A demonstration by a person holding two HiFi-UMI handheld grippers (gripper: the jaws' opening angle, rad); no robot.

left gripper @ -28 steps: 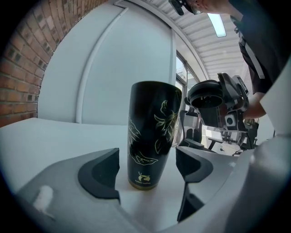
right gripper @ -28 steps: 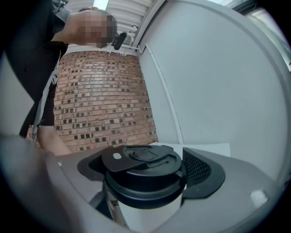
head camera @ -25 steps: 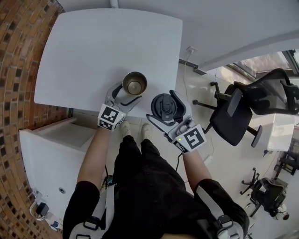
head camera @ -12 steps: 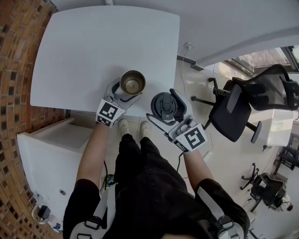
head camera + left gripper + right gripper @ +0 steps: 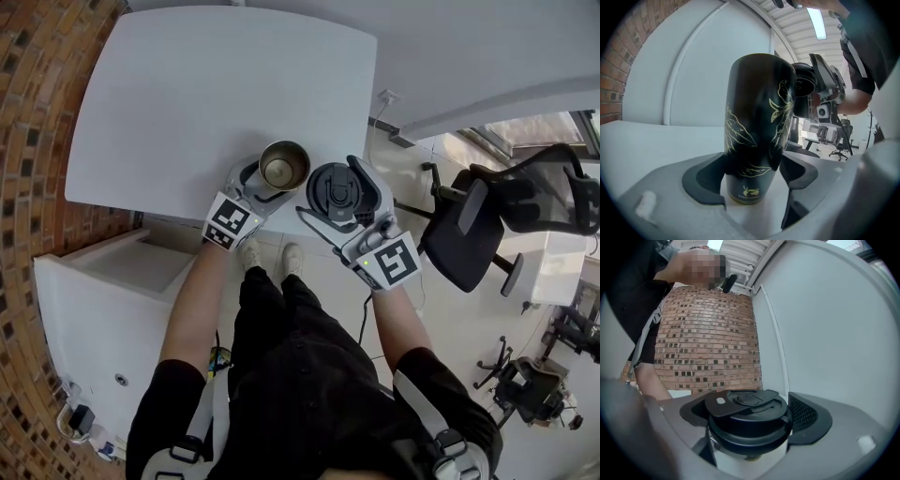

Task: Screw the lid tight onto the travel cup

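Our left tool [image 5: 264, 183], its jaws just closing against the cup [image 5: 284, 166] at the worktop's [image 5: 216, 94] near edge, steadies it while our right tool [image 5: 336, 197] clamps the lid [image 5: 333, 187] just beside the open mouth; lowered tilted, the threads could cross and jam.

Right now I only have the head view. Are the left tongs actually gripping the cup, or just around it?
Observer: In the left gripper view, the left tongs have just been closing. Both pads look pressed against the travel cup low on its body.
Operator: Lid height vs rim?
Observer: Same view: it hangs beside the cup's upper part, apparently no higher than the rim and not over the mouth.
Operator: Right grip square?
Observer: In the right gripper view, the right tongs clamp the lid by its sides. It sits level, flip tab on top.
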